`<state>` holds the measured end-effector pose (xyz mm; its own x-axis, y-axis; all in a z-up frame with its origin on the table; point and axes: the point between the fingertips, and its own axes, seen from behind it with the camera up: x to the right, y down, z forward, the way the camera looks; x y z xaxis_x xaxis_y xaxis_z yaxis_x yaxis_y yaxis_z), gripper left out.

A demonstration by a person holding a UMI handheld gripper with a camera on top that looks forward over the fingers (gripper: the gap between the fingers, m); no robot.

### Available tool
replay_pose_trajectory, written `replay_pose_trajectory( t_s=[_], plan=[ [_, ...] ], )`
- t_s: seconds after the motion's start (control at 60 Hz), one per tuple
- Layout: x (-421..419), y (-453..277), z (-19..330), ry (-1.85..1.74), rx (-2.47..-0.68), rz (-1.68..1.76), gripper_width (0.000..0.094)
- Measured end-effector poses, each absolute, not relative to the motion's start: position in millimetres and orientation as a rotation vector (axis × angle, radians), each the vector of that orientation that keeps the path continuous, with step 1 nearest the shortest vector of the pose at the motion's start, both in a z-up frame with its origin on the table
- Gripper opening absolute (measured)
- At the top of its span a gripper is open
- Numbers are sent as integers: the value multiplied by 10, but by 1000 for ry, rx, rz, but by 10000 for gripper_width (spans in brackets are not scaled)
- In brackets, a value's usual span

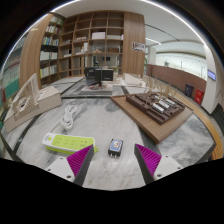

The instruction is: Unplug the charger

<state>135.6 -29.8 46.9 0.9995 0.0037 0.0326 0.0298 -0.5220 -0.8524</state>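
Note:
A small black charger (116,147) with a blue label lies on the marbled grey tabletop (110,115), its prongs showing, plugged into nothing. It sits between my gripper's (113,157) magenta pads (80,157), with a gap on each side. The gripper is open. A yellow-green power strip (66,143) lies on the table just left of the left finger, apart from the charger. A white power strip (69,118) lies farther back on the left.
A brown wooden tray (158,106) holding several items stands to the right, beyond the fingers. A light wooden frame (30,100) stands at the left. Bookshelves (90,45) and a dark chair (99,73) fill the back of the room.

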Motion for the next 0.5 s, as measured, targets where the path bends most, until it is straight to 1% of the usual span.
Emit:
replay_pose_trajectory(
  t_s=[0.183, 0.25, 0.367, 0.5],
  plan=[
    [1089, -887, 1061, -83, -2027, 36, 842],
    [983, -1069, 1227, -106, -2003, 60, 843],
    [733, -1364, 1465, -103, -1959, 142, 842],
    [467, -1604, 1543, -74, -1952, 298, 839]
  ],
)
